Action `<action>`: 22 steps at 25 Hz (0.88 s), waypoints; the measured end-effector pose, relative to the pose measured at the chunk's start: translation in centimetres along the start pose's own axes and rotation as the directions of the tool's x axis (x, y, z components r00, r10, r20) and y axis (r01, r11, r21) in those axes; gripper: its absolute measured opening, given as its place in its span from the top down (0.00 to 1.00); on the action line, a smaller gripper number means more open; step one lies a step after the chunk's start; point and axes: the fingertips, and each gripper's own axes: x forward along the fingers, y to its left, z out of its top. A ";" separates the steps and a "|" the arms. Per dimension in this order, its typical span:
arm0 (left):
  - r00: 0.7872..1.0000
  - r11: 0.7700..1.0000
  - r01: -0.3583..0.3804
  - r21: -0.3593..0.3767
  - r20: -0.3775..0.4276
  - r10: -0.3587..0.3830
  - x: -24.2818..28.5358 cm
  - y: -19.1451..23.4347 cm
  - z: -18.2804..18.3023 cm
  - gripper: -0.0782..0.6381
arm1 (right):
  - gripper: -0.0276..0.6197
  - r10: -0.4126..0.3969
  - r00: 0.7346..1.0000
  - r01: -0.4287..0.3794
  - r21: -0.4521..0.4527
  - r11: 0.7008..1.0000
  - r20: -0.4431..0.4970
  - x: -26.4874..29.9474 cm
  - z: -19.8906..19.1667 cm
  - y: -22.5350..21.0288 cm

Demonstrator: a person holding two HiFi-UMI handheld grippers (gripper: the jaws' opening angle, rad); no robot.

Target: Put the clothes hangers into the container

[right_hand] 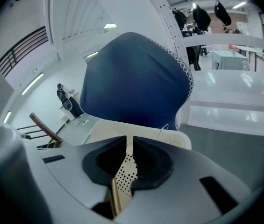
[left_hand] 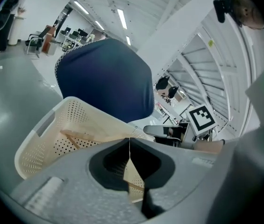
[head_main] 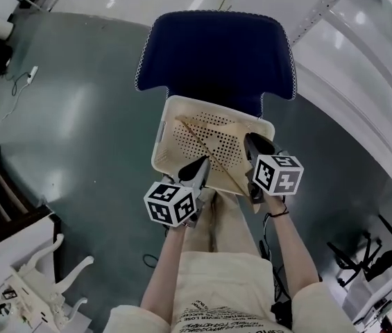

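Grey floor (head_main: 78, 116); blue chair (head_main: 216, 47) bears the basket (head_main: 159, 141); inside, the hanger (head_main: 194, 139) runs from far-left corner to near-right rim; left gripper (head_main: 200, 165) jaws together; right gripper (head_main: 252, 143) jaws barely apart, empty.

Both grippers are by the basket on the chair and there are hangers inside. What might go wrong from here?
1. One wooden hanger lies diagonally, and its near end seems to stick out over the near rim of the basket, between the left gripper and the right gripper. Either gripper could snag it and tip it out.
2. The basket only rests on the chair, so a knock might slide it off.
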 end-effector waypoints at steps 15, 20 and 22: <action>0.978 0.961 -0.007 0.276 0.202 -0.051 -6.7 -6.7 9.5 0.86 | 0.95 0.124 0.986 -0.094 -0.248 0.964 0.110 -8.9 6.3 7.1; 0.962 0.944 -0.023 0.330 0.265 -0.069 -9.3 -8.4 12.6 0.86 | 0.95 0.164 0.965 -0.109 -0.256 0.960 0.203 -12.3 9.2 9.4; 0.953 0.935 -0.028 0.353 0.291 -0.081 -10.2 -9.4 13.8 0.86 | 0.95 0.190 0.951 -0.117 -0.285 0.951 0.245 -13.8 10.7 10.3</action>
